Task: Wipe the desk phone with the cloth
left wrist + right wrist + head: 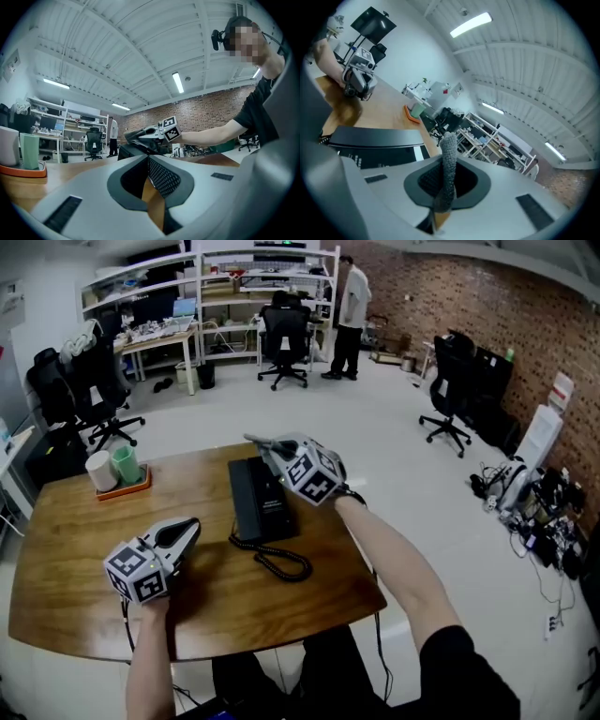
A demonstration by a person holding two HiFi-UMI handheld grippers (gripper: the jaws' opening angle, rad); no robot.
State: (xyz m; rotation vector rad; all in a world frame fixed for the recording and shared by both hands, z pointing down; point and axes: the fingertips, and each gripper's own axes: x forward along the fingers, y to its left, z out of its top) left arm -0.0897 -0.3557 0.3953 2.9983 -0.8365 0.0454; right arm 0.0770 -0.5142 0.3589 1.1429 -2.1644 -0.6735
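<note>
The black desk phone [261,501] lies mid-table with its coiled cord [278,563] trailing toward me. My right gripper [266,447] hovers over the phone's far end, shut on a grey cloth [449,150] that sticks up as a narrow strip between its jaws. In the right gripper view the phone [375,139] sits just below and left of the jaws. My left gripper [187,531] rests low over the table left of the phone, shut with nothing in it. From the left gripper view, the phone [127,151] and right gripper [137,135] lie straight ahead.
An orange tray [131,489] with a white cup [100,471] and a green cup [126,463] stands at the table's far left corner. The table's right edge [361,549] runs close to the phone. Office chairs, shelves and a standing person are far behind.
</note>
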